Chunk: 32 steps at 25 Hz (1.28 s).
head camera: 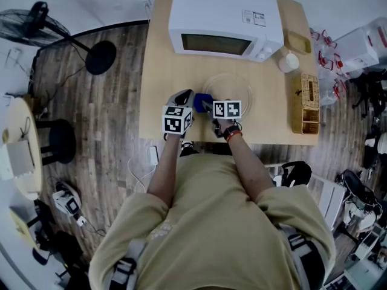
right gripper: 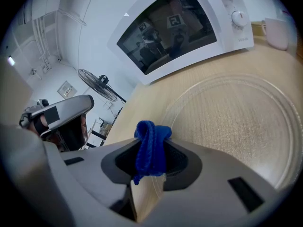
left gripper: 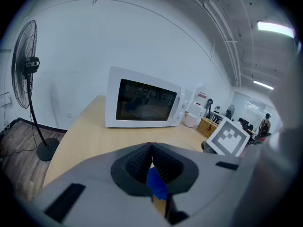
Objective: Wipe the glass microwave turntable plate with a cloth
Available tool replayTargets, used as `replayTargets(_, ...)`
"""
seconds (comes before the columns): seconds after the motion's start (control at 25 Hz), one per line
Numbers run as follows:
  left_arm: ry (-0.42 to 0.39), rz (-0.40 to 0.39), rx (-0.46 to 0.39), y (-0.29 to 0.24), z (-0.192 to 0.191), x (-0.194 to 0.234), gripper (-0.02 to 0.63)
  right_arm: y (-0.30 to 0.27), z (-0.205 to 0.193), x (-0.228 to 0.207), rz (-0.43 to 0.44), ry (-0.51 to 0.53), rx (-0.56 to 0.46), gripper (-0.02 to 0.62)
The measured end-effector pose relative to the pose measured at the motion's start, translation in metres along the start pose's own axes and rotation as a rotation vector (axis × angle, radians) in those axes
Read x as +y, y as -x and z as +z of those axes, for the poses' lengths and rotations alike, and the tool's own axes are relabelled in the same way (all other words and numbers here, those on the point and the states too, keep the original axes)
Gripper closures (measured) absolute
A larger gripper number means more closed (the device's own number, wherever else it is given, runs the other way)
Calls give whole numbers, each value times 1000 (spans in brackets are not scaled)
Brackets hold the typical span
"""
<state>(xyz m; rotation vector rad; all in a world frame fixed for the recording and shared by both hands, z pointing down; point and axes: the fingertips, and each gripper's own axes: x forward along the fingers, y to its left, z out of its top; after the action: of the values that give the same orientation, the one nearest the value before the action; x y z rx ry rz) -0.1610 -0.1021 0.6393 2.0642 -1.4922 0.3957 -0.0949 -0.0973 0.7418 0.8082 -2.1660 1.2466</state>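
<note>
While the glass plate lies flat on the table just in front of the microwave, both tools hover at the side of the plate away from the microwave, and no wiping looks begun. The right tool is clamped on a bunched fold of the blue cloth, which pokes out past its tips and seems to sit just short of the plate's rim. The left tool has its jaws drawn together as well, with a scrap of blue in the gap behind the tips. I judge that it nips the same cloth.

To wipe well, the wad should come down so that cloth, not the hard tips, meets the glass. Light pressure and overlapping arcs working toward the microwave would suit, since a loose plate on smooth wood will likely skate. Freeing the left tool to steady the rim may help.

Much is hard to read. The glass is clear, so its outline is faint from above, and the right tool's marker cube covers the rim farthest from the microwave. In the right gripper view the plate runs off the picture's edge. Whether the glass carries any dirt cannot be told, nor how much cloth hangs under the tools.
</note>
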Motion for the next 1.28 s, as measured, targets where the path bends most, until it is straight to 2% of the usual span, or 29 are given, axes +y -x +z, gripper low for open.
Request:
replayTargets(0.24,-25,-41,14,-11,-1,-22,586,6,0,-8,-5,-19,3,466)
replayTargets(1.28,-57,-93,28,-38,-1,-60,585,37,2,-49,-64,-34,-33,465)
